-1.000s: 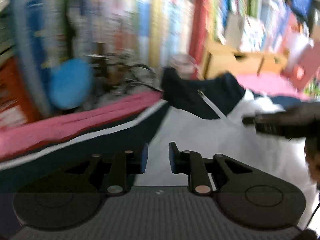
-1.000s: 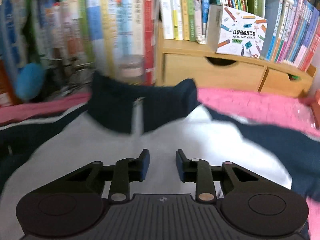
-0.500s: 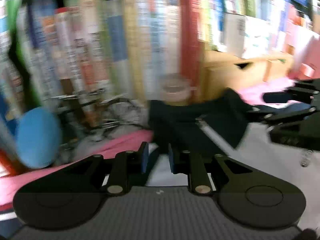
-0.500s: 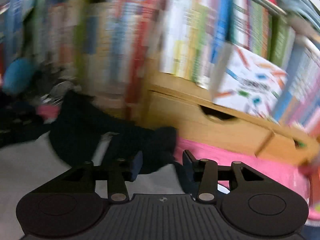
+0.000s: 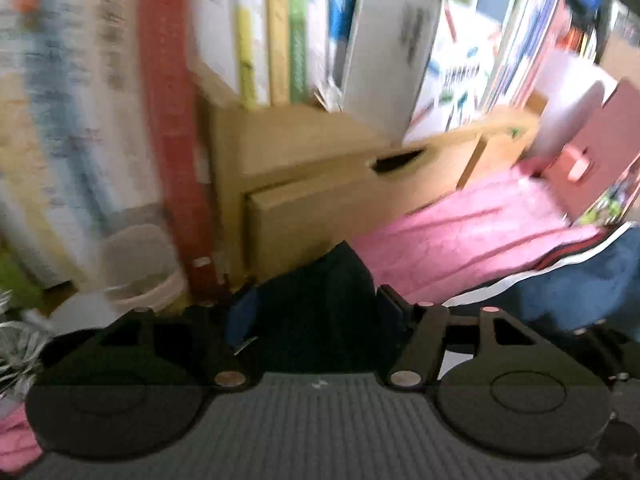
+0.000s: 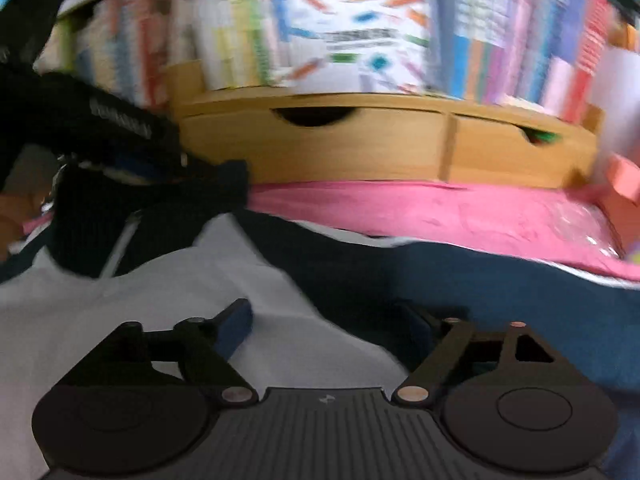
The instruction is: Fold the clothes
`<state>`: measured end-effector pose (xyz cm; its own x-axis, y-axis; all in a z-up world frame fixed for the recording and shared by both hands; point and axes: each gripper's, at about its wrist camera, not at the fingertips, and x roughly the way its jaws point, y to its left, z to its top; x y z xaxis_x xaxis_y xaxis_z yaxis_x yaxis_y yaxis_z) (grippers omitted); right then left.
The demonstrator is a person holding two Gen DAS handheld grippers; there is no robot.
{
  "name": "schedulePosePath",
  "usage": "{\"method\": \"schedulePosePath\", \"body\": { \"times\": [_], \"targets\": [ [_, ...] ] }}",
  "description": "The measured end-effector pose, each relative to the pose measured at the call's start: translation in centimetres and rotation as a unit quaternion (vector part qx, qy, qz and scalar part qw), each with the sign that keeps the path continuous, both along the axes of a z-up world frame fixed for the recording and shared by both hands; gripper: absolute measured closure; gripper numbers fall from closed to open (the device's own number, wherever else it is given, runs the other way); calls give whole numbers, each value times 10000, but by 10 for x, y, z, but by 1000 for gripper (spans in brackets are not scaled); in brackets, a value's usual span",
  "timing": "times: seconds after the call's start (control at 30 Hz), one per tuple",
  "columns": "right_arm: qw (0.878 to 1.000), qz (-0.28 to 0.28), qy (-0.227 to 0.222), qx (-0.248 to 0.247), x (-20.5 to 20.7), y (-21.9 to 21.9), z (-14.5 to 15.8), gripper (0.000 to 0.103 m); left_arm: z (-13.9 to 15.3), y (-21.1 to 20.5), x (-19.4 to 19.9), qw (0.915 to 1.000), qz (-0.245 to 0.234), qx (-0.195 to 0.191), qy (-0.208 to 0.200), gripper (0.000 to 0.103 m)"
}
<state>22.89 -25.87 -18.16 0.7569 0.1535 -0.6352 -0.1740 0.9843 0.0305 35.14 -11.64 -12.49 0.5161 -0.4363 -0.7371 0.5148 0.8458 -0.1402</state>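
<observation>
A white and navy jacket (image 6: pixel 132 296) lies on a pink cloth (image 6: pixel 460 216). Its dark collar (image 5: pixel 316 292) sits between the open fingers of my left gripper (image 5: pixel 314 314), near the wooden drawer unit. My right gripper (image 6: pixel 324 324) is open over the seam where the white body meets the navy sleeve (image 6: pixel 500 292). The left gripper (image 6: pixel 104 128) shows in the right wrist view at the collar. The navy sleeve (image 5: pixel 576 284) with a white and red stripe shows at the right of the left wrist view.
A wooden drawer unit (image 6: pixel 380 140) stands at the back on the pink cloth (image 5: pixel 472 232), with rows of books (image 6: pixel 500 28) on it. A red book (image 5: pixel 172 128) and a pale jar (image 5: pixel 140 268) stand left of the drawers. A pink box (image 5: pixel 576 164) is at the right.
Both grippers have opened wide. The left gripper has moved forward and right onto the collar. The right gripper has swung right toward the sleeve seam.
</observation>
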Motion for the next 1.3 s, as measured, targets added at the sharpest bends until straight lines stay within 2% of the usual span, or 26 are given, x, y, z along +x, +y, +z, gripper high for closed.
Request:
{"method": "schedulePosePath", "body": {
  "times": [0.03,0.07,0.1,0.13,0.17,0.33,0.43,0.47,0.53,0.63,0.7,0.77,0.8,0.87,0.9,0.93,1.03,1.13,1.17,1.23,1.3],
  "targets": [
    [10000,-67,20,-15,1,-1,-1,13,-4,-7,2,10000,-45,88,11,47],
    [9999,-117,40,-61,1,-1,-2,8,-7,-13,2,9999,-86,135,-52,58],
    [9998,-167,59,-109,2,0,-3,5,-7,-16,2,9999,-114,86,-6,83],
    [9997,-197,75,-112,2,-1,-3,3,-8,-19,3,9999,-140,29,52,94],
    [9997,-221,90,-98,3,-2,-4,2,-8,-19,4,9998,-125,-108,132,97],
    [9995,-271,116,-87,3,-4,-4,0,-4,-10,8,9990,150,-409,113,98],
    [9995,-273,114,-93,4,-3,-4,0,-6,0,23,9897,680,-1047,694,98],
    [9995,-276,112,-92,4,-4,-4,0,-9,7,29,9813,922,-1376,979,98],
    [9995,-278,111,-93,4,-4,-4,0,-17,23,36,9551,1331,-2167,1521,96],
    [9995,-287,108,-92,4,-4,-4,0,-15,40,34,9237,1575,-2994,1798,94],
    [9995,-293,106,-93,4,-5,-5,0,-14,51,31,8987,1723,-3523,1964,91],
    [9994,-301,106,-93,4,-4,-5,0,8,52,22,9181,1725,-3205,1567,89],
    [9994,-306,105,-93,4,-4,-5,0,12,53,8,9315,1680,-2907,1396,86],
    [9994,-313,104,-93,4,-4,-5,0,18,54,-20,9551,1576,-2278,1056,71],
    [9994,-317,104,-93,4,-4,-5,0,21,54,-34,9648,1520,-1958,883,59],
    [9994,-322,104,-93,4,-4,-4,0,25,55,-48,9731,1463,-1635,709,51],
    [9994,-331,104,-93,4,-3,-4,0,35,57,-90,9895,1277,-655,182,51],
    [9993,-341,103,-94,4,-3,-4,0,44,59,-133,9930,1075,333,-347,51],
    [9993,-344,101,-95,4,-3,-4,0,35,62,-142,9914,1094,629,-339,51],
    [9993,-349,101,-96,4,-3,-5,0,15,64,-154,9846,1182,1248,-326,51],
    [9993,-354,100,-97,4,-3,-5,0,-3,73,-153,9715,1409,1863,-396,51]
  ]
}}
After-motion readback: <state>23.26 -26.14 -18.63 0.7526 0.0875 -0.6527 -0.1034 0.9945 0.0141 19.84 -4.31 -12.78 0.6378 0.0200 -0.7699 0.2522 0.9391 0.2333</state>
